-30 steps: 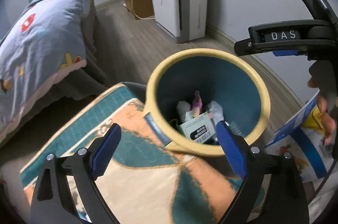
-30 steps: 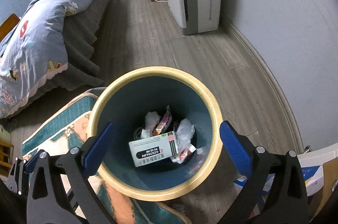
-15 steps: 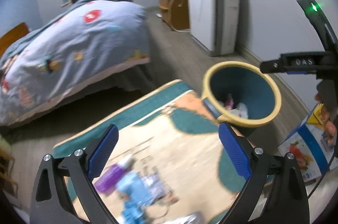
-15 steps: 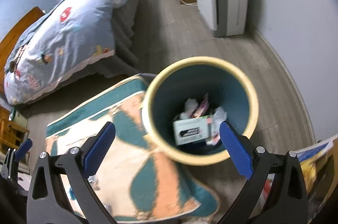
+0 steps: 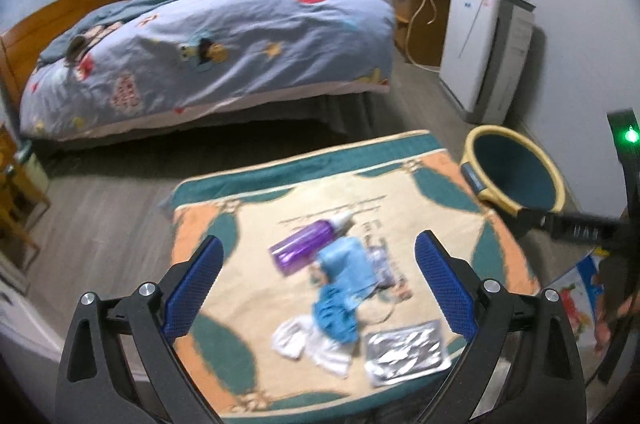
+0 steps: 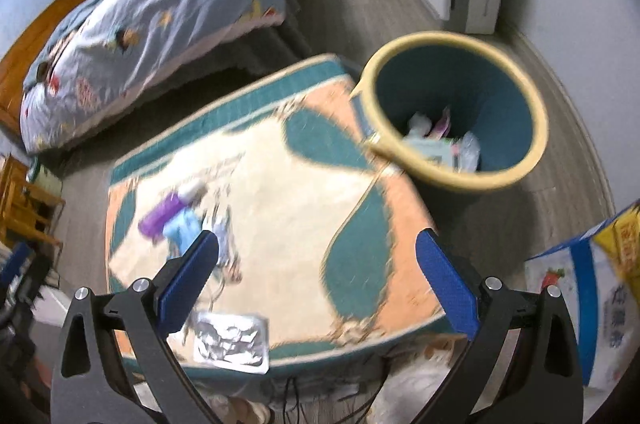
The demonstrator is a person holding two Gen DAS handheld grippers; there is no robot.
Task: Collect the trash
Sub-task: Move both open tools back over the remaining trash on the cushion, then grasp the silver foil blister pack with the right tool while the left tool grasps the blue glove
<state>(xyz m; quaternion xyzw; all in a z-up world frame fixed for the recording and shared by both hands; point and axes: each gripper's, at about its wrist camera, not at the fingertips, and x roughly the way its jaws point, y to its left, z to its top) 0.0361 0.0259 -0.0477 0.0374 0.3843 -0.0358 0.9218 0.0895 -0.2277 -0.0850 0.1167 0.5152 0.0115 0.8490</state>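
Bed (image 5: pixel 208 36): far left and back of the room, under a pale blue quilt with cartoon prints; wooden headboard at its left end.
Left gripper (image 5: pixel 316 284): hovers over the rug with its blue-padded jaws spread wide and nothing between them.
Rug (image 5: pixel 248 264): cream, orange and teal, lying on the grey wood floor in front of the bed; all the loose trash sits on it.
Purple bottle (image 5: pixel 306 244): lies on its side near the rug's middle, white cap end pointing toward the bin.
Blue cloth (image 5: pixel 344 288): crumpled (it may be a glove or mask, the blur hides which), touching the bottle's lower right side.
White tissue (image 5: pixel 308 342): bunched at the near edge of the rug, just below the blue cloth.
Foil packet (image 5: pixel 406 352): flat, silver and wrinkled, just beside the tissue on its right, at the rug's near edge.
Right gripper (image 6: pixel 316 280): held above the near half of the rug, jaws wide apart and empty; the foil packet (image 6: pixel 232 342) lies below its left finger.
Trash bin (image 6: pixel 516 164): teal inside with a yellow rim, standing at the rug's far right corner; it holds a small box and wrappers.
Air purifier (image 5: pixel 480 56): white, against the right wall behind the bin.
Printed bag (image 6: pixel 592 304): blue, white and yellow, at the far right edge.
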